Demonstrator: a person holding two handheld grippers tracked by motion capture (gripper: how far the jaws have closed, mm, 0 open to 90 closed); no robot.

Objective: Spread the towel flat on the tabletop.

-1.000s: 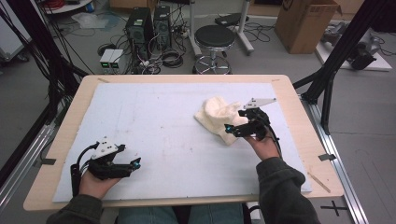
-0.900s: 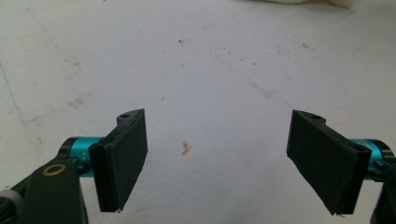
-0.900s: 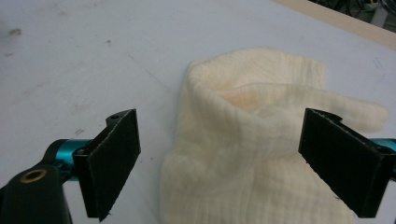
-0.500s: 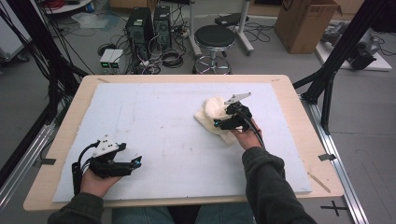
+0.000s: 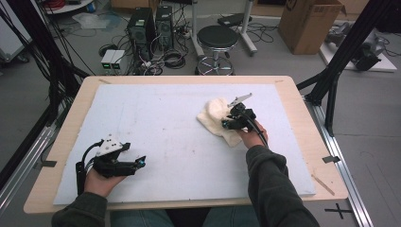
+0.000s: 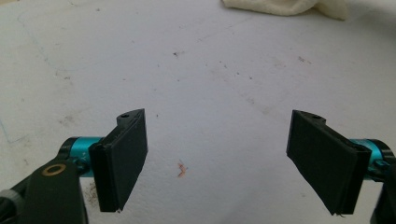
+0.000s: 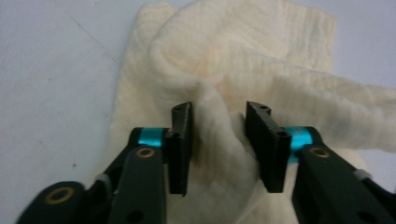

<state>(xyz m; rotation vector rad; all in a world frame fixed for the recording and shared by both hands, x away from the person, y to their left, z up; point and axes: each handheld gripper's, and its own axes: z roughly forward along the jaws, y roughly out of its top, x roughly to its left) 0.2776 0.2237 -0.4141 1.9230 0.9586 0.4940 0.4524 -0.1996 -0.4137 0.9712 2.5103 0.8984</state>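
- Nearest to the person, the left gripper (image 5: 140, 163) just sits on the pale blue mat (image 5: 156, 142) at the near left, same spot as a second ago. Its jaws are spread wide with nothing between them, only bare mat.
- Mid-table, right side: the right gripper (image 5: 226, 125) has slid in from the right and dropped onto the cream cloth (image 5: 213, 116). A second ago it was hanging off the cloth's right edge with jaws wide.
- Its jaws have just been closing, and in the right gripper view a raised fold of the cloth (image 7: 219, 135) is bunched between them. The gap's narrow now and the fingers (image 7: 181, 149) look to be pressing into the fabric from both sides.
- So I'd say the pinch is basically made. Lifting or dragging the cloth looks like the next step.
- Farther back, the cloth's crumpled bulk lies beyond the jaws, towards the far right of the mat.
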